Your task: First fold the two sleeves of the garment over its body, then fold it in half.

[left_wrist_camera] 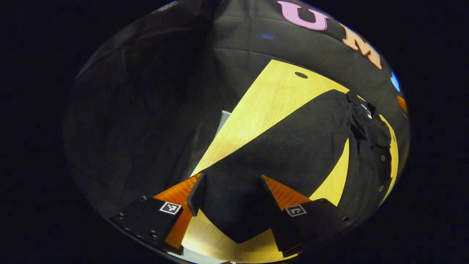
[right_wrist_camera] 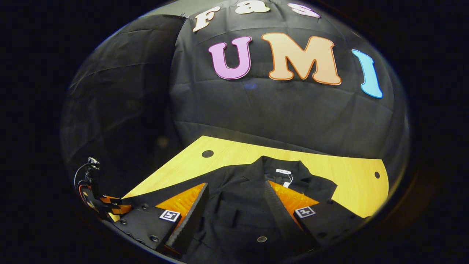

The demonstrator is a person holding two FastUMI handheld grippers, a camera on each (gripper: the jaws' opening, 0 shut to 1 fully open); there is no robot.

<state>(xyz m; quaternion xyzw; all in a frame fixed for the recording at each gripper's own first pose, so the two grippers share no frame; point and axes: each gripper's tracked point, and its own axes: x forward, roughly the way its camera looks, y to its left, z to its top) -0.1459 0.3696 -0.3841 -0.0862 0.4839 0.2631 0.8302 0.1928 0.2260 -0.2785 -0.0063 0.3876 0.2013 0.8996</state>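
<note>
Jacket (right_wrist_camera: 238, 205): one, black, flat on wooden table (right_wrist_camera: 340, 172), collar toward booth wall.
Sleeve (left_wrist_camera: 293, 146): stretched out sideways.
Left gripper (left_wrist_camera: 232, 194): spread.
Right gripper (right_wrist_camera: 236, 200): spread.

Black button-front garment (right_wrist_camera: 238, 205) lying flat on a light wooden table (right_wrist_camera: 340, 165), collar toward the booth wall, a small white tag (right_wrist_camera: 284, 172) at the neck. In the left gripper view one sleeve (left_wrist_camera: 285, 146) extends straight out from the body (left_wrist_camera: 370, 154) across the tabletop, unfolded, its cuff end nearest the camera. Round buttons (right_wrist_camera: 261, 239) show down the front.
</note>
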